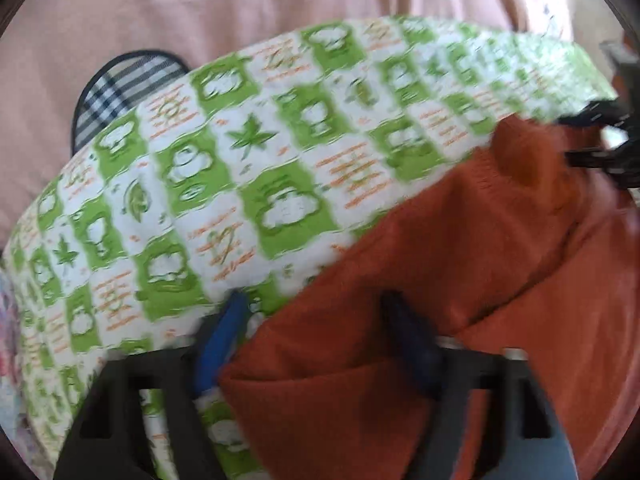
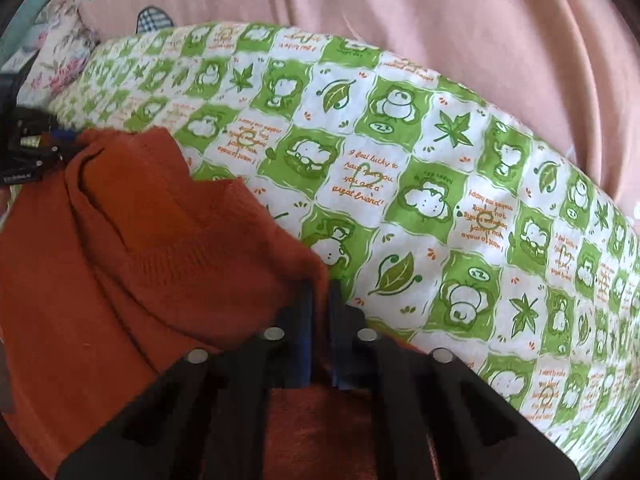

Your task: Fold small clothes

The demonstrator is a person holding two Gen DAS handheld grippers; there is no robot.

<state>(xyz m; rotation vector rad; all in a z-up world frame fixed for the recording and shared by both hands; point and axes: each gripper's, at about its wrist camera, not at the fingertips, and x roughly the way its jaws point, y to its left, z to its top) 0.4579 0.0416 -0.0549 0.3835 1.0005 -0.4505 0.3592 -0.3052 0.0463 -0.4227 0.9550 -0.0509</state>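
Left gripper (image 1: 320, 344) is standing partly open with the rust sweater (image 1: 460, 280) lying between its fingers. Right gripper (image 2: 320, 320) is pinching the sweater's edge tight, the garment lying bunched on the green quilt (image 2: 440, 168).

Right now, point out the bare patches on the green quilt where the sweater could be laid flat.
The green quilt lies bare from the orange sweater's edge across to the pink sheet. That is the widest free patch. It is crowded at the near side, where the sweater is bunched, pinched by the right gripper with the left gripper around its other edge.
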